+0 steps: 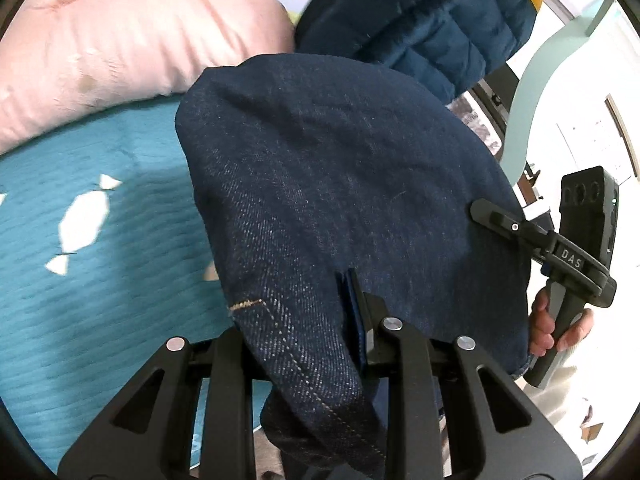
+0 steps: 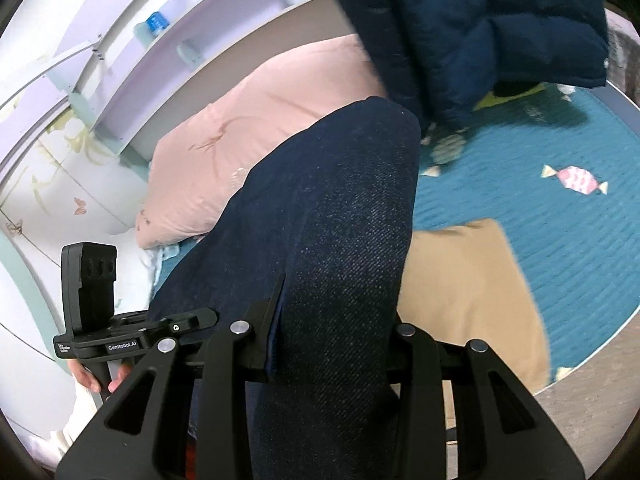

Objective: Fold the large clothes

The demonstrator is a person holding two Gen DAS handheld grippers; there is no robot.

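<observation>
Both grippers are clamped on the dark blue denim garment [image 1: 340,184]: the left gripper [image 1: 356,320] pinches a fold by its fingers, the right gripper [image 2: 332,320] another edge. Denim drapes ahead of both, above the teal candy-print bedspread [image 2: 560,240]; a pink pillow [image 1: 120,40] lies beyond.

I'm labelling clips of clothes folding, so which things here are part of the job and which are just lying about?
In the job:
- dark denim garment, held up
- left tongs, shut on it
- right tongs, shut on it

Lying about:
- pink pillow
- navy quilted jacket
- tan cloth
- teal blanket
</observation>
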